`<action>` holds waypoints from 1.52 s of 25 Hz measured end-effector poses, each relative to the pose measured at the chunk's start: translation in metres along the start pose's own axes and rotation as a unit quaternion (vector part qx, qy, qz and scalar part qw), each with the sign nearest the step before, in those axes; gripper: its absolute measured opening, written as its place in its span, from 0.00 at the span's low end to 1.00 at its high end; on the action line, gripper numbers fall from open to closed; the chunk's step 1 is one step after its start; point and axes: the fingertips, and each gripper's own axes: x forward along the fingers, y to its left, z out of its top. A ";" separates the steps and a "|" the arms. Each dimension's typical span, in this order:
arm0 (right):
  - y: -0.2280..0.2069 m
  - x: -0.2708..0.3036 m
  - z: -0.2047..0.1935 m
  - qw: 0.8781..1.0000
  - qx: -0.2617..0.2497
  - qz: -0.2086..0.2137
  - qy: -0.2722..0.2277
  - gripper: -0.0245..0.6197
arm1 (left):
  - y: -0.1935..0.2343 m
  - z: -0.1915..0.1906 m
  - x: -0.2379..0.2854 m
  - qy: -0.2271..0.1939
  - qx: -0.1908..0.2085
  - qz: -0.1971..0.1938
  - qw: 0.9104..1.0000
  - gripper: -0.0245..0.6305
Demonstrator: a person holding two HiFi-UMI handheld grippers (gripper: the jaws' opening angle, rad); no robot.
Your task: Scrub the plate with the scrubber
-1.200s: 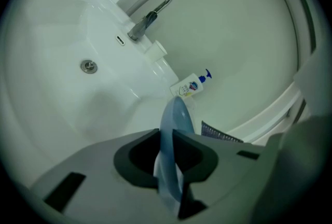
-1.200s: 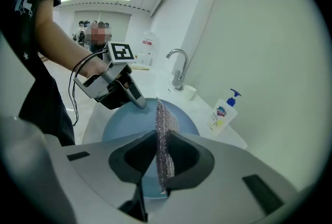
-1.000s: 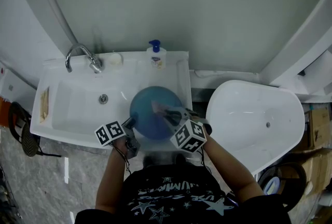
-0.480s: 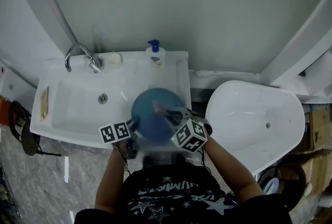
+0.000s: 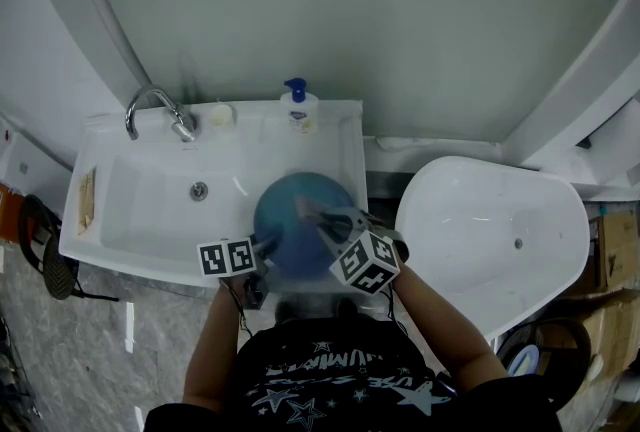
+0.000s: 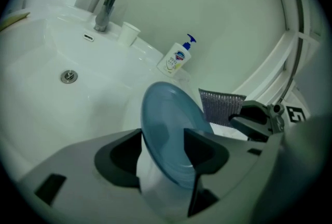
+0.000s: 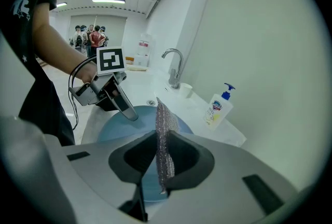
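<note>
A round blue plate [image 5: 302, 220] stands tilted over the right end of the white sink [image 5: 140, 210]. In the left gripper view the plate [image 6: 168, 114] rises on edge between the jaws of my left gripper [image 6: 162, 136]. Those jaws have just been opening and now stand apart, with a gap beside the plate's rim. My right gripper [image 7: 162, 140] is shut on a silver mesh scrubber [image 7: 165, 119], held upright over the plate [image 7: 109, 129]. From above, the scrubber [image 5: 306, 209] lies against the plate's face, with the left gripper [image 5: 262, 243] at the plate's near-left rim.
A chrome faucet [image 5: 155, 110], a small white cup [image 5: 222, 113] and a soap pump bottle [image 5: 300, 106] line the sink's back ledge. The drain [image 5: 200, 189] is at mid basin. A white oval tub [image 5: 490, 240] stands to the right. People [image 7: 89, 36] stand far off.
My left gripper has shifted right along the plate's near rim and rolled, and its jaws have opened. The plate has edged slightly right. The right gripper and scrubber have stayed put.
</note>
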 end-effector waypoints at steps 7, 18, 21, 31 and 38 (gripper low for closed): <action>-0.005 -0.006 -0.002 1.000 -0.004 -0.005 -0.005 0.16 | -0.001 0.009 -0.005 -0.040 0.016 0.014 0.999 0.47; -0.001 -0.013 0.004 0.999 -0.016 0.005 -0.034 0.16 | -0.003 0.033 -0.052 -0.153 0.028 0.066 0.986 0.49; 0.001 -0.015 0.006 0.999 -0.017 0.012 -0.046 0.16 | -0.010 0.031 -0.066 -0.180 0.034 0.079 0.980 0.49; 0.018 -0.024 0.005 0.995 -0.014 0.042 -0.095 0.16 | -0.032 -0.010 -0.098 -0.237 -0.020 0.102 0.966 0.48; 0.022 -0.026 -0.002 0.991 0.001 0.067 -0.115 0.16 | -0.038 -0.045 -0.115 -0.272 -0.079 0.111 0.952 0.37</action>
